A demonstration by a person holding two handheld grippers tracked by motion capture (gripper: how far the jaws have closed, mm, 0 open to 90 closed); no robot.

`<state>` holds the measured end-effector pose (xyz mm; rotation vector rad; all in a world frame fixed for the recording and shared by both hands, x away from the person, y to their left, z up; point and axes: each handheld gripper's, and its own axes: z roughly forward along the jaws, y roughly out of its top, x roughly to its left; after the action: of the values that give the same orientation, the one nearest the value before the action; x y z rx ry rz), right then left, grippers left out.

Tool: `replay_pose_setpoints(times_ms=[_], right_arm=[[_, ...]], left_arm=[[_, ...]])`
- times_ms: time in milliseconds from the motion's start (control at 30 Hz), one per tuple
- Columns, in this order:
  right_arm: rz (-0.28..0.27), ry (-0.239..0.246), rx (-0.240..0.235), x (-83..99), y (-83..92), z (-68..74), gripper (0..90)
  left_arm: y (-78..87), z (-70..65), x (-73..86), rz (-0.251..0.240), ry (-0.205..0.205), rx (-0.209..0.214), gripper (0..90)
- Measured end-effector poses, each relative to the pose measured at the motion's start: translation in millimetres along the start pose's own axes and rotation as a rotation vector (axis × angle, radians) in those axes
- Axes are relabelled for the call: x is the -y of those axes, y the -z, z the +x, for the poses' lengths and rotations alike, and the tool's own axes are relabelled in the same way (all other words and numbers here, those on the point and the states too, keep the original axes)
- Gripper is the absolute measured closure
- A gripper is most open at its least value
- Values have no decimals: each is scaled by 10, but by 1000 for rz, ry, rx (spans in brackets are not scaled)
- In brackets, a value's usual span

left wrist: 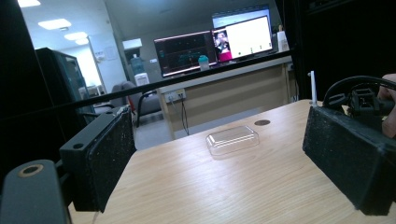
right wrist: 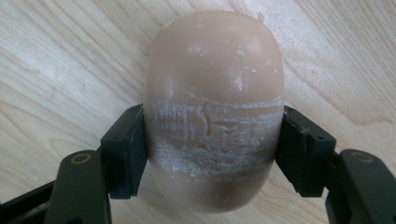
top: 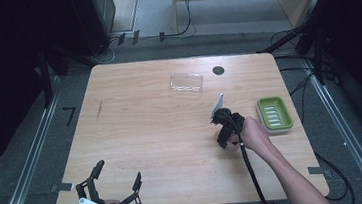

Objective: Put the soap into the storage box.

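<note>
A: Right gripper view, nearest plane: the right gripper pinches a tan oval bar of soap, one black pad pressed on each long side. The soap lies on the pale wood table, and a whitish scuffed band crosses its middle.

B: High view, same grip?

A: There the right gripper points down at the table, right of centre; the hand and the gripper's body cover most of the soap, so the scuffed band is legible from the gripper's own camera alone.

B: And the left gripper?

A: High view, near edge: the left gripper sits at the bottom left corner of the table with jaws spread and nothing between them. Left gripper view confirms this: its gripper frames bare wood between two wide-set pads.

B: Farther off?

A: High view: a green soap dish stands just right of the right hand. A clear plastic lid lies beyond, toward the far edge, near a dark round hole. Left gripper view shows the same lid from low down and, beyond the table, a counter with lit monitors, which the high view leaves out.
</note>
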<state>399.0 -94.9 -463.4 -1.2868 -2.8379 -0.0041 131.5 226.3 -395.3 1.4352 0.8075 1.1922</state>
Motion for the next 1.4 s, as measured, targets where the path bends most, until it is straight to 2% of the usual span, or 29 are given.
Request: replay_pose_setpoints(times_ms=[333,700,1400], right_arm=[[-24,12,5,33,90,0,334],[-25,9,8,105,177,-26,334],[-15,-13,26,382,249,-176,334]], left_arm=[[1,1,-1,-1,-1,0,99],[3,3,-1,-2,-1,-1,99],[0,3,-1,-2,3,-4,99]])
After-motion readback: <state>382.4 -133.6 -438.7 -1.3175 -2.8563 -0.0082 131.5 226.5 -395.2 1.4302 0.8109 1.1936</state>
